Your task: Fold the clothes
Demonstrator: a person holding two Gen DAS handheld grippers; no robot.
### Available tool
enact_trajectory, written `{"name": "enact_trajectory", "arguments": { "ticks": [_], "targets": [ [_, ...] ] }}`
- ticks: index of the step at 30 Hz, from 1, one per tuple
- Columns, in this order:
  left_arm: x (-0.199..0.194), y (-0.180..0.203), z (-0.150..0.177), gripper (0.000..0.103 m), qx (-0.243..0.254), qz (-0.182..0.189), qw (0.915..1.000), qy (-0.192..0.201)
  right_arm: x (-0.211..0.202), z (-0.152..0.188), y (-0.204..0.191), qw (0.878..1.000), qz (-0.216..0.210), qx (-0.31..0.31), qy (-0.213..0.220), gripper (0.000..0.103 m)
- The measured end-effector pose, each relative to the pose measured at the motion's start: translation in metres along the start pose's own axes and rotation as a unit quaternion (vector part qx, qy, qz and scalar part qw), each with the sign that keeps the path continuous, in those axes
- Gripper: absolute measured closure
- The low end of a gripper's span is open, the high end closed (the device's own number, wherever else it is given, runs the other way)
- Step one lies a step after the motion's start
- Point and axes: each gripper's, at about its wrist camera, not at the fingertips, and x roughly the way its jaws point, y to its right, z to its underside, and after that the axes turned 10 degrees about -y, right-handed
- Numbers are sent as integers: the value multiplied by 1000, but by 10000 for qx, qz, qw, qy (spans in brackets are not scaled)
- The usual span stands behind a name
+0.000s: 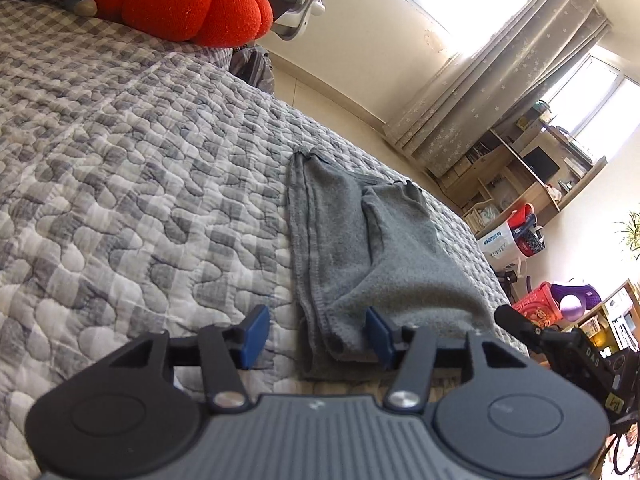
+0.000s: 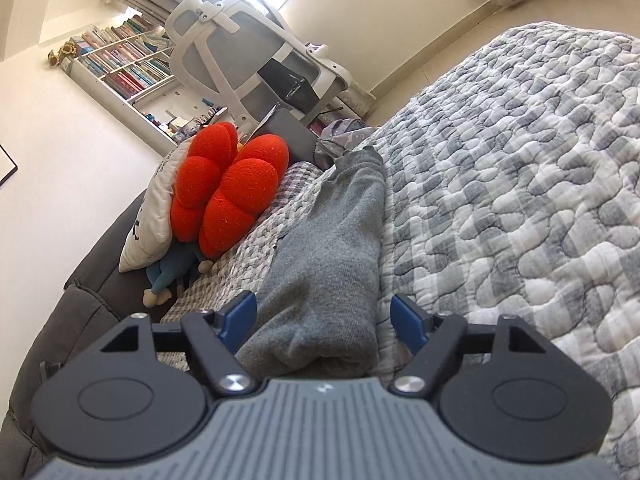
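flanking grey garment (image 1: pixel 360 256) ends on quilt (image 1: pixel 140 184), both claws wide, left claw (image 1: pixel 316 334), right claw (image 2: pixel 324 322)

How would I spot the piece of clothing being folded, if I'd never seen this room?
Find the bed with the grey-and-white checked quilt. On it lies a grey garment, folded into a long strip. It is the only plain, unpatterned cloth there, unlike the red cushion farther up the bed.
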Motion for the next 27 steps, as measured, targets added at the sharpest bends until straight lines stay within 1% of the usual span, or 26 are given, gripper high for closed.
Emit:
{"name": "enact_trajectory", "arguments": {
  "ticks": [2, 4, 5, 6, 7, 8, 9, 12, 14, 16, 18, 20, 22, 24, 26, 27],
  "targets": [
    [2, 2, 0, 46, -15, -37, 10000, 27, 5, -1, -3, 9999, 116, 12, 7, 25],
    [3, 6, 3, 50, 118, -204, 9997, 62, 10, 0, -10, 9996, 256, -122, 14, 24],
    [3, 8, 4, 60, 185, -288, 9994, 79, 13, 1, -14, 9993, 319, -218, 18, 24],
    [4, 9, 5, 65, 242, -341, 9991, 97, 16, 4, -18, 9983, 425, -392, 32, 25],
    [3, 8, 6, 66, 280, -343, 9990, 113, 20, 8, -23, 9959, 624, -654, 28, 31],
    [3, 8, 7, 67, 318, -345, 9988, 129, 22, 12, -27, 9932, 777, -867, -5, 35],
    [3, 8, 8, 67, 356, -347, 9987, 146, 23, 15, -30, 9899, 924, -1076, -41, 45],
    [3, 8, 10, 67, 537, -368, 9977, 183, 21, 15, -24, 9891, 917, -1141, -158, 54],
    [3, 8, 10, 67, 554, -380, 9976, 187, 19, 13, -20, 9898, 873, -1102, -236, 55],
    [3, 8, 9, 66, 514, -374, 9978, 175, 20, 14, -22, 9865, 937, -1315, -282, 55],
    [3, 5, 6, 65, 396, -321, 9986, 152, 20, 14, -21, 9864, 910, -1333, -308, 54],
    [4, 6, 5, 64, 471, -317, 9983, 158, 19, 15, -20, 9865, 847, -1367, -298, 54],
    [4, 6, 7, 64, 548, -319, 9978, 200, 18, 16, -18, 9866, 783, -1402, -287, 51],
    [2, 6, 5, 64, 550, -315, 9979, 160, 17, 17, -17, 9866, 718, -1437, -276, 51],
    [-1, 6, 1, 64, 394, -251, 9988, 116, 15, 19, -15, 9872, 655, -1434, -223, 48],
    [-2, 6, 0, 63, 330, -181, 9992, 102, 15, 20, -13, 9885, 562, -1393, -191, 44]
  ]
}}
